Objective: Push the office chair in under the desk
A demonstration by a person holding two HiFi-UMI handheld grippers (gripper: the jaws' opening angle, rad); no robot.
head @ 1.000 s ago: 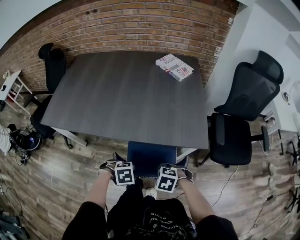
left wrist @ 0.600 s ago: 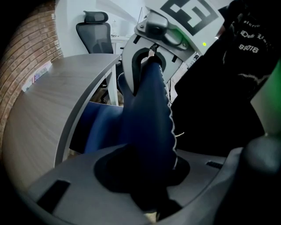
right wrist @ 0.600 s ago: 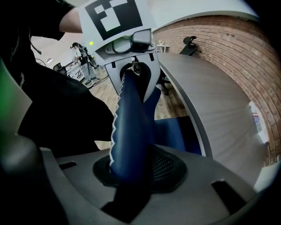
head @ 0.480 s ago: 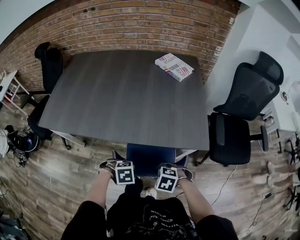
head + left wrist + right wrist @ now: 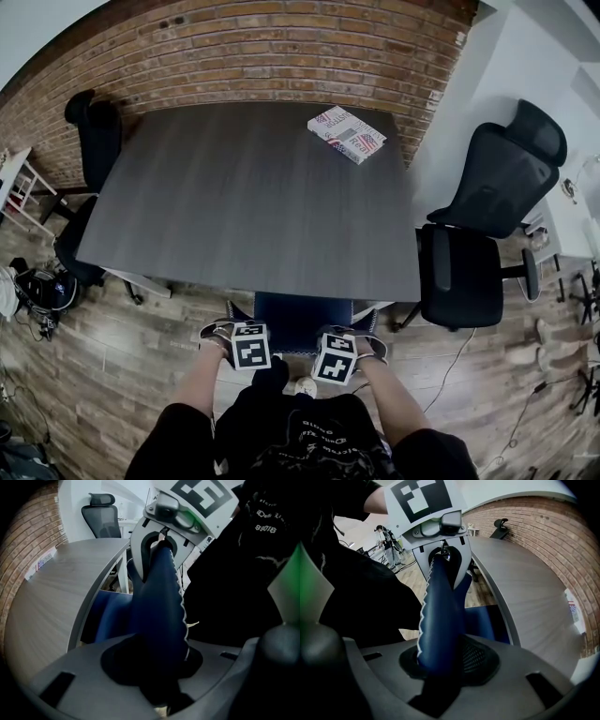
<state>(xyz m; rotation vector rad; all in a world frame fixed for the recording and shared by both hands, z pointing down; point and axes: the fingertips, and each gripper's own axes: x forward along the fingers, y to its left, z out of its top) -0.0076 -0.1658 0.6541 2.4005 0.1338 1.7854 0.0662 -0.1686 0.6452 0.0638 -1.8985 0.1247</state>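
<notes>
The desk is a broad slab of dark grey wood grain, pushed up against a red brick wall. A striped booklet lies near its far right corner and the rest of the top is bare. The floor is brown planking. A black mesh chair stands off the desk's right side, another black chair stands at its left side, and a dark bag sits on the floor down to the left.

The blue office chair stands at the near edge of the desk, its seat mostly under the top and its backrest towards the person. The left gripper and right gripper sit side by side on the top edge of that backrest. Each has its jaws closed on the blue padding.

Little has changed from a second ago. Both grippers are at the same spots on the backrest with the same hold, and the strip of blue showing past the desk edge is, if anything, slightly narrower.
</notes>
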